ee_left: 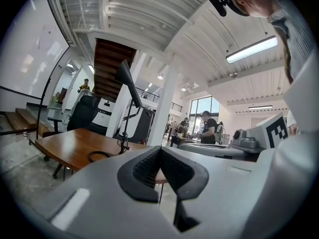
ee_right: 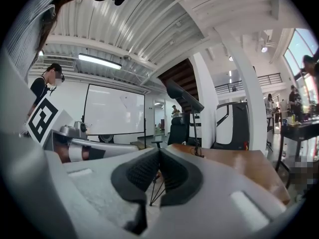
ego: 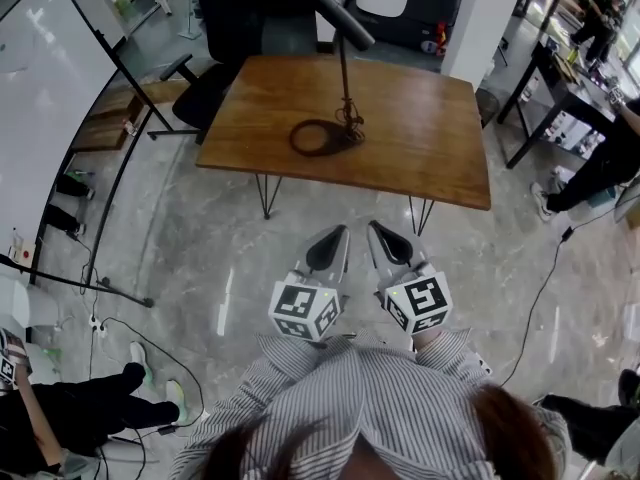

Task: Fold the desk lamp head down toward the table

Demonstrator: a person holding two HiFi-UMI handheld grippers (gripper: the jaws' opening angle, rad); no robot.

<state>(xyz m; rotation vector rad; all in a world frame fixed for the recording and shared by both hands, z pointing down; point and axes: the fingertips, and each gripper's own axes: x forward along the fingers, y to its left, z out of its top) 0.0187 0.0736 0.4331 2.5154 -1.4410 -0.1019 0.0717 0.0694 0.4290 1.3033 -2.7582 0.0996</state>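
Observation:
A black desk lamp stands on a wooden table: ring base, thin upright stem and a long dark head raised and slanting up toward the back left. The lamp head and the lamp head also show in both gripper views, far ahead. My left gripper and right gripper hover side by side over the floor, short of the table's near edge. Both are shut, pads together, with nothing between them.
A black office chair stands at the table's back left. A whiteboard on a stand sits left, with cables on the floor. A dark desk and people are at the right. Marble floor lies between me and the table.

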